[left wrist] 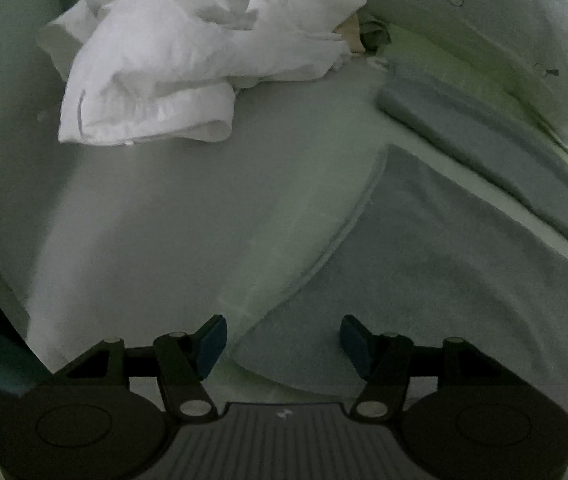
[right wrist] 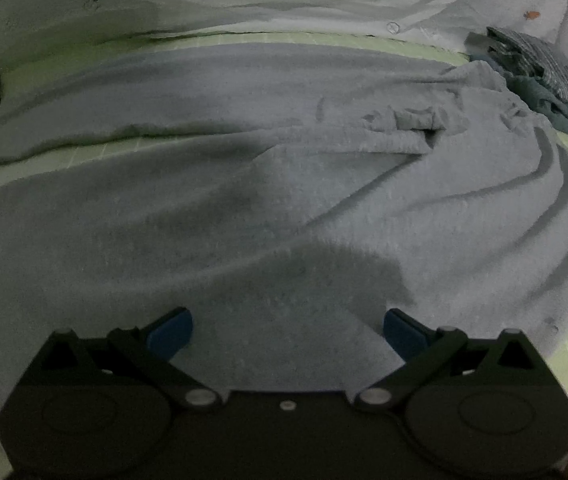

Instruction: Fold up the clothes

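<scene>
We see a big grey-blue sweater [right wrist: 268, 184] spread out on a bed with a green checked sheet [right wrist: 84, 156]. One long sleeve [left wrist: 484, 136] lies out flat and apart from the body. Our left gripper [left wrist: 284, 340] hangs just over the curved bottom hem [left wrist: 348, 236], with its jaws partly open and nothing between them. Our right gripper [right wrist: 288, 336] is low over the middle of the sweater, jaws wide apart, holding nothing too. A crumpled white garment [left wrist: 188, 60] waits farther back on the bed, and a dark striped bundle [right wrist: 544, 76] sits by the far corner. We think the sweater is soft, thick and floppy, so it will sag and bunch if we lift one spot. It looks fuzzy, not slippery. We think the best places to pinch are the hem edge and the side seam, taking both layers together.
</scene>
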{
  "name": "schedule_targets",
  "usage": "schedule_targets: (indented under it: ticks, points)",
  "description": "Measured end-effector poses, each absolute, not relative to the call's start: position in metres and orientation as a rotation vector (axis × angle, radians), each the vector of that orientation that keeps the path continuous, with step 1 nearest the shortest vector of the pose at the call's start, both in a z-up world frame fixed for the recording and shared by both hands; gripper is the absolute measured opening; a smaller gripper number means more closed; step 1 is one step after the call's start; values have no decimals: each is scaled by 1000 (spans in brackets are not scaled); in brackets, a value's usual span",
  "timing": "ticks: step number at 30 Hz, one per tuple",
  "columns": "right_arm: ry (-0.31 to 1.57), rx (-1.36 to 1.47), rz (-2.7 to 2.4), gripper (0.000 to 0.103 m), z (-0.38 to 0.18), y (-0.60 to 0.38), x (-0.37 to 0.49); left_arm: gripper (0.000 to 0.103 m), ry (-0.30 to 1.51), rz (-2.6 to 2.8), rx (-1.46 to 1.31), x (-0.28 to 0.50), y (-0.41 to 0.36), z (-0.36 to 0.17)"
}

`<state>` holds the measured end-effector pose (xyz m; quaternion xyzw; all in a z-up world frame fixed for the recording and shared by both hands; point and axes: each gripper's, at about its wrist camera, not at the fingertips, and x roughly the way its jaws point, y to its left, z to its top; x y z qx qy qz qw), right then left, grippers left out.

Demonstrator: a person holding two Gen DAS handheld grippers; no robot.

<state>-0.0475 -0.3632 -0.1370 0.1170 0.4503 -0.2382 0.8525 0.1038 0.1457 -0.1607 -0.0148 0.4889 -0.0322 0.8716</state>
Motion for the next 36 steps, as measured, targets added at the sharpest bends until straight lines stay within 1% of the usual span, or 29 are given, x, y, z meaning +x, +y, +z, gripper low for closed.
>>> schedule_targets:
  ticks: [1,2,3,5,9,13,20,21,24,25,27,28,30,31,32,33,36]
  points:
    - [945,251,-503,103,-137,-363,-47,49,1019,-71,-10,103,143,-162]
    - [944,252,-504,103,-138,-362,-47,32,1018,-74,20,102,140,-163]
    - [942,251,-504,103,-138,-362,-47,19,1013,-83,39,102,137,-163]
    - [940,246,-502,103,-138,-360,-48,3,1004,-90,78,103,132,-163]
    - [936,247,-502,103,-139,-358,-48,3,947,-52,138,108,133,-152]
    - [926,252,-498,103,-140,-357,-50,3,899,-11,100,122,145,-139]
    - [924,253,-491,103,-139,-357,-53,3,1004,4,215,127,138,-163]
    - [924,254,-491,103,-139,-357,-53,6,1016,12,220,125,138,-167]
    - [922,259,-489,103,-139,-356,-54,8,1008,23,245,123,137,-167]
    - [923,260,-488,103,-139,-356,-54,10,1012,33,246,125,138,-167]
    - [924,265,-487,103,-138,-357,-54,23,1007,60,222,127,141,-163]
    - [922,270,-485,103,-138,-358,-54,28,1000,73,203,129,143,-160]
    - [911,282,-476,103,-136,-361,-53,49,977,94,156,130,147,-151]
    - [906,288,-471,103,-135,-362,-53,55,964,99,131,131,148,-145]
    - [896,292,-474,103,-133,-365,-52,64,949,98,107,131,148,-140]
    - [881,293,-485,103,-130,-369,-52,69,936,96,90,131,146,-135]
    - [844,291,-526,103,-120,-382,-49,76,912,89,47,134,131,-124]
